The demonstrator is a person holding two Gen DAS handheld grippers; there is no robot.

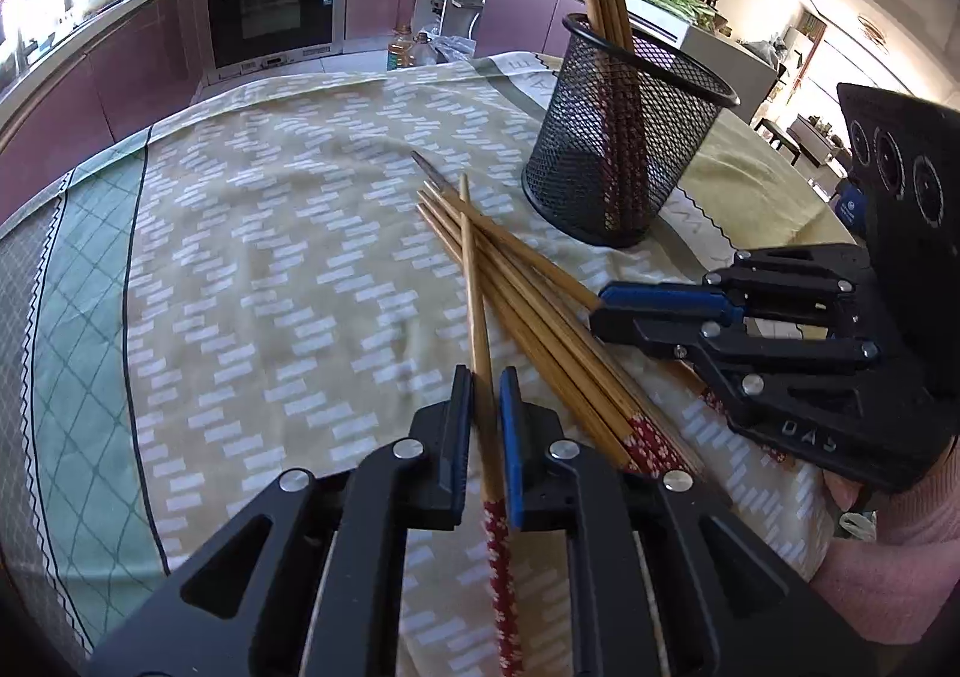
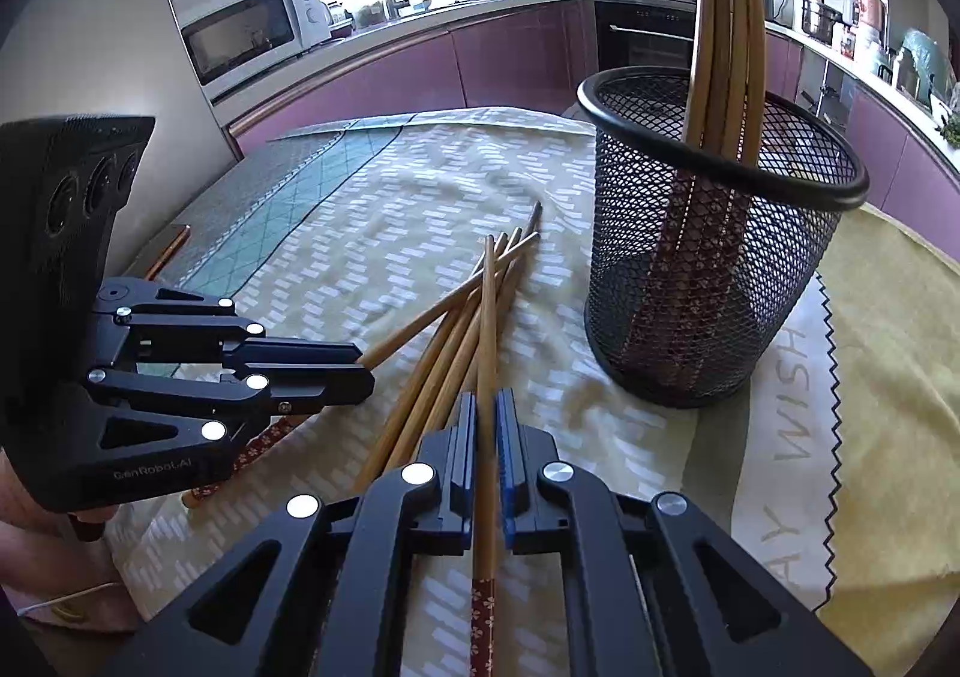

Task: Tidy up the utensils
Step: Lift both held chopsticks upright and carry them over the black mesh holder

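Several bamboo chopsticks (image 1: 528, 287) with red patterned handles lie in a loose pile on the tablecloth, also in the right wrist view (image 2: 444, 329). A black mesh holder (image 1: 624, 137) stands behind them with several chopsticks upright in it; it also shows on the right (image 2: 714, 245). My left gripper (image 1: 485, 395) is shut on one chopstick (image 1: 477, 317). My right gripper (image 2: 487, 413) is shut on another chopstick (image 2: 489, 329). Each gripper shows in the other's view, the right one (image 1: 600, 308) and the left one (image 2: 366, 368), both low over the pile.
The table carries a yellow patterned cloth (image 1: 270, 257) with a green border at the left. Purple kitchen cabinets, an oven (image 1: 270, 11) and a microwave (image 2: 252, 29) stand beyond the table. Oil bottles (image 1: 408, 47) sit on the floor.
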